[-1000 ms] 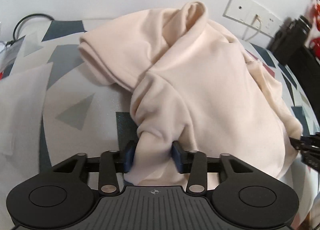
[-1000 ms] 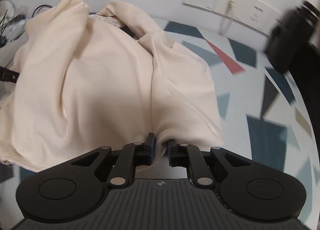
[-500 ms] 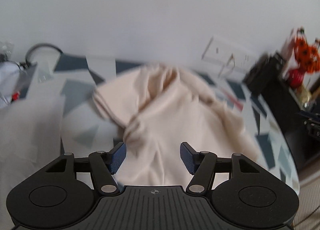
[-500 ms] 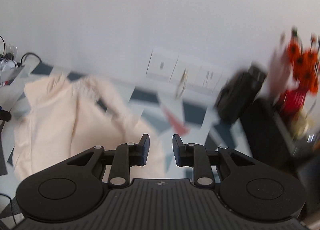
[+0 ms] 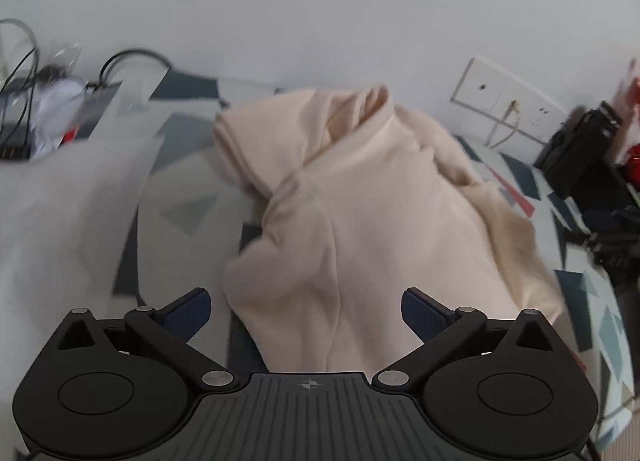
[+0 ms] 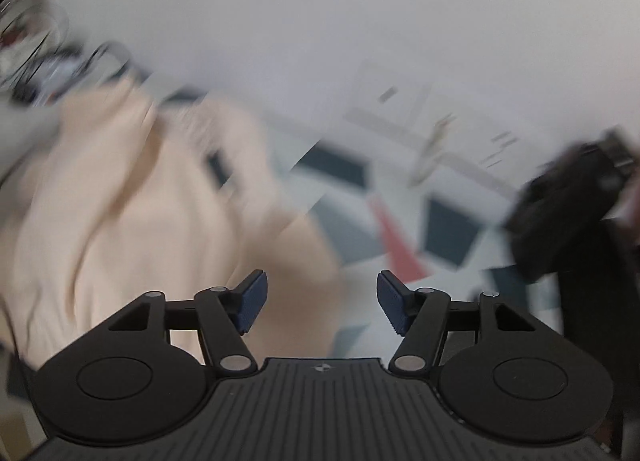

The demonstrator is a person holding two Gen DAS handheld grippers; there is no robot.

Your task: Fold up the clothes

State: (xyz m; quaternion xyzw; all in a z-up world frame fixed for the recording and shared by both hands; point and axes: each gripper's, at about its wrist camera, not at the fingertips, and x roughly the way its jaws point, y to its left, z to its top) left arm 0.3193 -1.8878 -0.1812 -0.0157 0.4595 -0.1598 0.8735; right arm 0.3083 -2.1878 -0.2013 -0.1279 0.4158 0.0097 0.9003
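A cream garment [image 5: 360, 197] lies bunched and partly folded on a table with a grey, blue and red geometric cloth [image 5: 180, 209]. My left gripper [image 5: 306, 311] hovers above its near edge, jaws still opening and very wide; the fabric lies below them, untouched by the blue pads [image 5: 420, 307]. In the blurred right wrist view the same cream garment [image 6: 132, 221] fills the left half. My right gripper [image 6: 320, 303] is over its right edge, its jaws also opening, with nothing pinched between them.
A white cloth [image 5: 60, 201] lies at the left. Cables and small clutter [image 5: 44, 101] sit at the far left by the wall. A wall socket plate [image 5: 508, 105] and a black object [image 5: 580, 149] stand at the right, with red things behind.
Both grippers let go of the cream garment, opened wide and lifted back from it. The garment has settled onto the table.
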